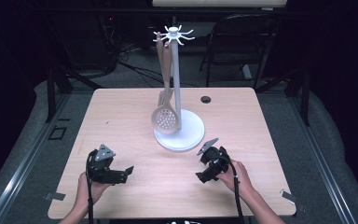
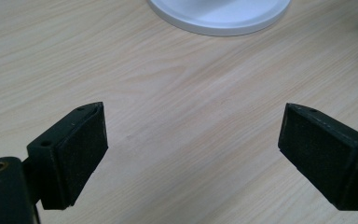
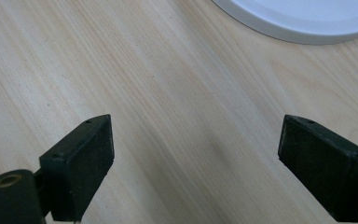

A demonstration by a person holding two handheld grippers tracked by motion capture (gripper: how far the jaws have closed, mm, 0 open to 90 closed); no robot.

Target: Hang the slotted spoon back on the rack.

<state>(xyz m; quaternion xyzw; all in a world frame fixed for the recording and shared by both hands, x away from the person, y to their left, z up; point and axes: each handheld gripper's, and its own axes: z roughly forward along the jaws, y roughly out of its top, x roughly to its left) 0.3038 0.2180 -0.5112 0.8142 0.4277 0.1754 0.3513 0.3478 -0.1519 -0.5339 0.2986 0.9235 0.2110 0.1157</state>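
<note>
Two black two-jaw grippers rest low over the pale wooden table [image 1: 121,116], the left gripper [image 1: 129,171] and right gripper [image 1: 200,176] both spread wide with nothing between them. Beyond and between them stands the white round-based utensil stand [image 1: 179,133]. The high view shows its beige slotted spoon [image 1: 165,116] hanging upright, bowl downward; the gripper views catch the base's rim.

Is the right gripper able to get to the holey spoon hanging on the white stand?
Probably yes. The right gripper is open and empty, and only bare table lies between it and the slotted spoon. The spoon hangs in front of the white stand, facing the person, beside a second utensil.
</note>
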